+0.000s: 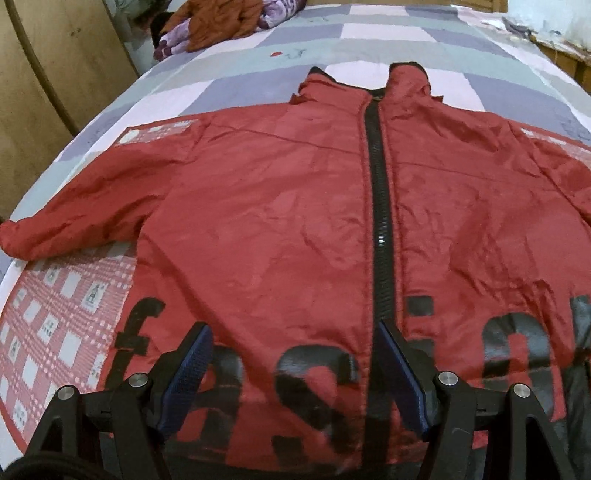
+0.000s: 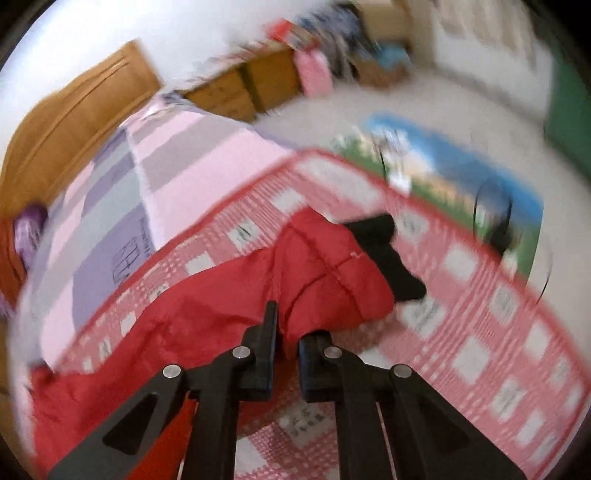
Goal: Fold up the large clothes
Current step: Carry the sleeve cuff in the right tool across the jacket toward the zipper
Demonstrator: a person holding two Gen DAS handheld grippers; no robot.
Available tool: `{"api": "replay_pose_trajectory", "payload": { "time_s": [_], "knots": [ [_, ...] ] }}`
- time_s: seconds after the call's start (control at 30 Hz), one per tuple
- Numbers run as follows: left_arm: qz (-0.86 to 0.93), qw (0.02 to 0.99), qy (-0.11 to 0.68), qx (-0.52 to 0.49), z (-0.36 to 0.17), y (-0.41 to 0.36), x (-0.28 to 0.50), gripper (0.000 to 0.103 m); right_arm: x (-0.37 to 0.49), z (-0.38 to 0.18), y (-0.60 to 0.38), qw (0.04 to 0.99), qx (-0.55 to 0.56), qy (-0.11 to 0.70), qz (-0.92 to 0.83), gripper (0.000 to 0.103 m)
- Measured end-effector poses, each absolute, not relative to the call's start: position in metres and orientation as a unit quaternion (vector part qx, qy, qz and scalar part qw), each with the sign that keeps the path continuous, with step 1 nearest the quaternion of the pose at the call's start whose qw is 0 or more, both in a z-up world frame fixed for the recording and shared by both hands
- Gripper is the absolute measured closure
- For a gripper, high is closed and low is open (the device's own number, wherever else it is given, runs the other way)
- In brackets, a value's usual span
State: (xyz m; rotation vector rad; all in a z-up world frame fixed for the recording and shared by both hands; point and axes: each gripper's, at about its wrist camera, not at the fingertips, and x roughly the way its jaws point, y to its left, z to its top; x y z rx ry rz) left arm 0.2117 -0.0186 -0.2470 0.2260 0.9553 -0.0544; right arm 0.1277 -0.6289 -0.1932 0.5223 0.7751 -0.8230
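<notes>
Red, crinkled fabric pinched between the nearly closed jaws of the right gripper (image 2: 286, 332): a fold of the jacket's sleeve (image 2: 332, 273), lifted off the bed, black cuff (image 2: 388, 254) hanging past the bunched cloth. Very blurred in this view. Beneath, a red-and-white checked blanket (image 2: 461, 295), then a pink, grey and purple checked sheet (image 2: 122, 192) and a wooden headboard (image 2: 74, 122) beyond.

Wide apart and holding nothing, the jaws of the left gripper (image 1: 295, 369), blue pads (image 1: 192, 373) showing, poised over the hem of the jacket (image 1: 277, 221). Spread flat and front up on the bed, collar away, black zip (image 1: 378, 221) closed down the middle, big black letters (image 1: 314, 387) across the bottom. Left sleeve (image 1: 74, 221) stretched out to the side over the checked blanket (image 1: 55, 332). Farther off, a brown and purple heap of clothes (image 1: 214, 26) near the head of the bed.
</notes>
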Motion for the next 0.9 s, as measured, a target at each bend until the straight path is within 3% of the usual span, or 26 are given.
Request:
{"api": "replay_pose_trajectory", "payload": {
  "time_s": [0.2, 0.37, 0.9],
  "knots": [
    [-0.042, 0.882, 0.458, 0.105, -0.235, 0.007, 0.219, 0.028, 0.174, -0.132, -0.531, 0.866, 0.094, 0.33, -0.363, 0.094],
    [-0.05, 0.88, 0.46, 0.111, -0.224, 0.036, 0.241, 0.028, 0.228, -0.12, -0.411, 0.903, -0.019, 0.323, -0.283, 0.094],
    [-0.036, 0.875, 0.476, 0.083, -0.23, 0.138, 0.281, 0.028, 0.346, -0.253, -0.111, 0.898, -0.128, 0.411, -0.089, 0.094]
  ]
}}
